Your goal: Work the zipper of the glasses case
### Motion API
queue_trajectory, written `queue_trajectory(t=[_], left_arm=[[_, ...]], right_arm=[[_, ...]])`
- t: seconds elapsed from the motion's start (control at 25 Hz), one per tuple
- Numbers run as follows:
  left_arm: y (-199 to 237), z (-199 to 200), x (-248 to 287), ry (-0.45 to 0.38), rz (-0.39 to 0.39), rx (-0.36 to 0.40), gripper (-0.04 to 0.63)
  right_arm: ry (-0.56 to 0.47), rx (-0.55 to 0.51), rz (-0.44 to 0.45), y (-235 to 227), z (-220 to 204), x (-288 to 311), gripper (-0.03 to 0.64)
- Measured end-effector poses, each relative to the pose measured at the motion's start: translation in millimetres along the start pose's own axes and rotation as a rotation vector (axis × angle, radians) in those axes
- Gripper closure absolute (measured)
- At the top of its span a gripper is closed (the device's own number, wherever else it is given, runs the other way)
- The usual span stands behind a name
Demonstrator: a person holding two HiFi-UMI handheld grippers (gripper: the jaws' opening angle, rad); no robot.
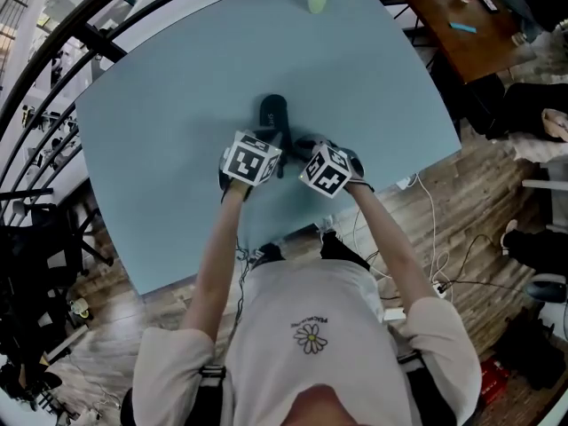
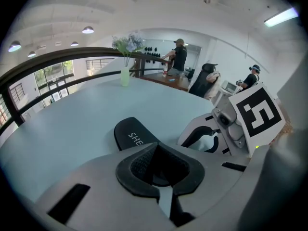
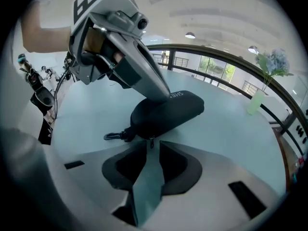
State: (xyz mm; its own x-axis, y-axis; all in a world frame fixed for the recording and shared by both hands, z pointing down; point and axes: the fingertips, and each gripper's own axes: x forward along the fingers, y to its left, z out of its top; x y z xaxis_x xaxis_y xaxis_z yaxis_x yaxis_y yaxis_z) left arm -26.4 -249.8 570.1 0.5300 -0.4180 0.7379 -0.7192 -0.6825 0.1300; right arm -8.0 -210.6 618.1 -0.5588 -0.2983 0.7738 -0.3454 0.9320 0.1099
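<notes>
Left tongs were together, tip bearing on the case mid-tabletop. Right tongs were apart at the pull. Risks I saw: pull slipping the pads, case skidding under a tug.

Case: black glasses case, oblong with rounded ends, white lettering on top; looks closed.
Place: about mid-way across the pale blue counter, long axis running away from the person.
Zipper pull: small tab hanging at the near end.
Clip: dark snap hook on a short loop, same end, on the counter.
</notes>
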Motion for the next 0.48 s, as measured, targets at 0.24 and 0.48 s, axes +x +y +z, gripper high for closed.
queue_trajectory(t=[0.24, 0.48], left_arm=[[0.5, -0.3, -1.1, -0.002, -0.002, -0.007, 0.58], [1.4, -0.7, 0.0, -0.006, -0.005, 0.004, 0.58]], right_arm=[[0.014, 0.008, 0.019, 1.8, 1.2, 1.2, 0.606], [0.052, 0.13, 0.123, 15.9, 0.6, -4.3, 0.609]])
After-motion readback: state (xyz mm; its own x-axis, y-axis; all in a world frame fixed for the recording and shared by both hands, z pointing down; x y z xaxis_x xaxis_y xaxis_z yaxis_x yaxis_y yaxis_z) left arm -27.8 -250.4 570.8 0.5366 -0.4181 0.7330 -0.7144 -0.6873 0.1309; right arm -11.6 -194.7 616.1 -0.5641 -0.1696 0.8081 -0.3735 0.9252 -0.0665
